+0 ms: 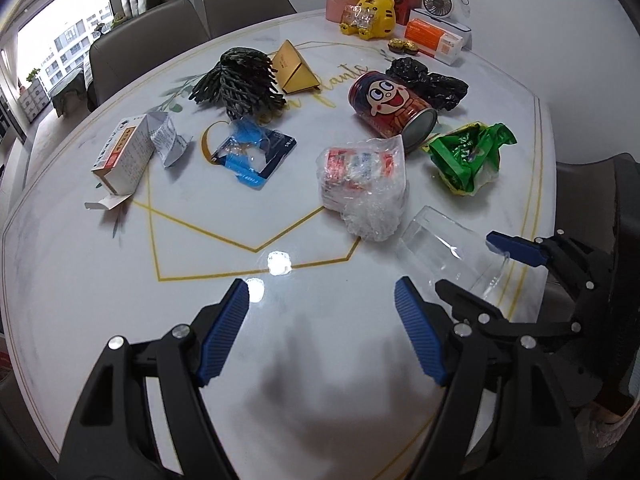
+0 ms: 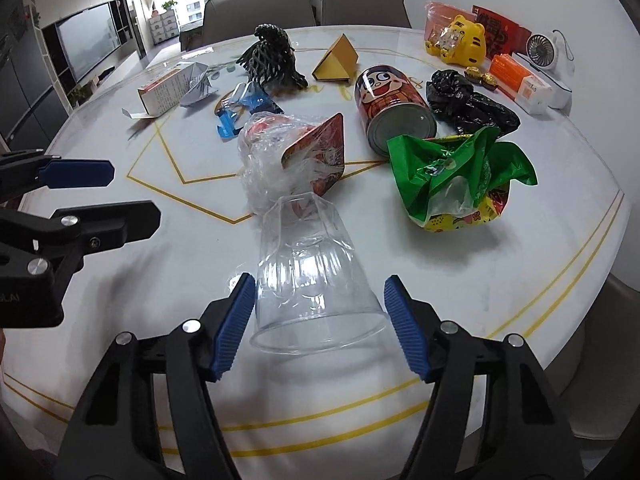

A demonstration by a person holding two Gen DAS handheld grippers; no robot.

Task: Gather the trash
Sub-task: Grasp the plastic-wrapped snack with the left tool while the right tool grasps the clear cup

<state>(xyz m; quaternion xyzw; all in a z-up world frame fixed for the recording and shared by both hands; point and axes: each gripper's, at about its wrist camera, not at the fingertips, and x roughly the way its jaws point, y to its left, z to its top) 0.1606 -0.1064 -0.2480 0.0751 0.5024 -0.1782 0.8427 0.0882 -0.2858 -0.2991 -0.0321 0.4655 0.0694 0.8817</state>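
Progress: nothing collected, I see litter all over counter (image 2: pixel 520 248) | right hand-held gripper (image 2: pixel 320 320) agape astride clear cup (image 2: pixel 312 280), ungripped | left hand-held gripper (image 1: pixel 322 328) agape, empty

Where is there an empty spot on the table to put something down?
The bare patch is the near table edge around the left gripper, below the white medicine box and left of the clear plastic cup. The middle is crowded: cartoon can, green wrapper, bubble wrap bundle.
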